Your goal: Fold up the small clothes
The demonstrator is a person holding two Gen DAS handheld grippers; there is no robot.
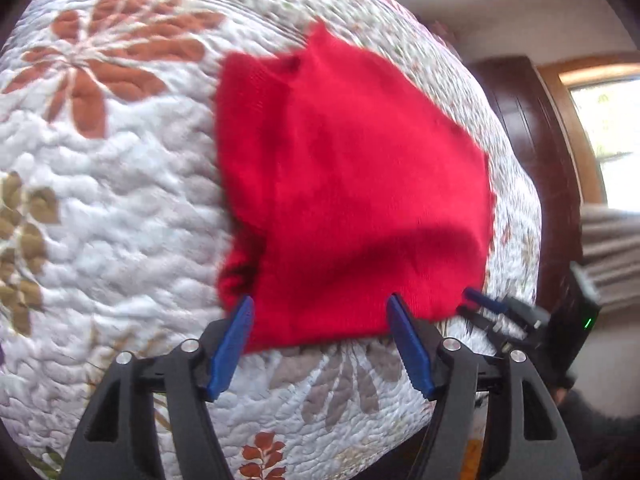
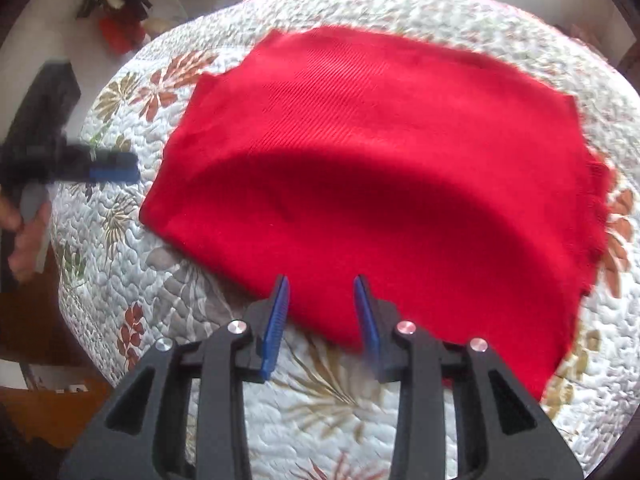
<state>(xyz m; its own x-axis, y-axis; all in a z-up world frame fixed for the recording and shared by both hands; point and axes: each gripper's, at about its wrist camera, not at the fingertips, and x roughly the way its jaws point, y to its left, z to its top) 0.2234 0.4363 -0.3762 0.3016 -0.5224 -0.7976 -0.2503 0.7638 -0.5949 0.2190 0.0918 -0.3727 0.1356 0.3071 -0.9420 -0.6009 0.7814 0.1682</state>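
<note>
Garment: a red knitted cloth (image 1: 352,184), folded over on itself, lies flat on a white quilted bedspread with rust and olive leaf print (image 1: 120,208).
Garment edges: the near edge faces both grippers; in the right wrist view one side edge looks frayed, and a shadowed swell runs across the near half.
Left gripper (image 1: 320,312): black frame with blue ribbed pads, jaws spread wide at the near edge of the red cloth, nothing held between them; whether the tips touch the fabric cannot be told.
Right gripper (image 2: 322,284): same build, jaws parted over the near edge of the cloth, gripping nothing.
Cross view: the right gripper shows in the left wrist view just beside a near corner of the cloth; the left gripper shows blurred in the right wrist view, clear of the cloth's side, with a hand (image 2: 28,240) on its grip.
Containers: a dark vessel with a plant and something red (image 2: 116,4) stands beyond the bed; details too blurred to tell.
Surroundings: dark wooden furniture (image 1: 532,152), window (image 1: 612,136).
</note>
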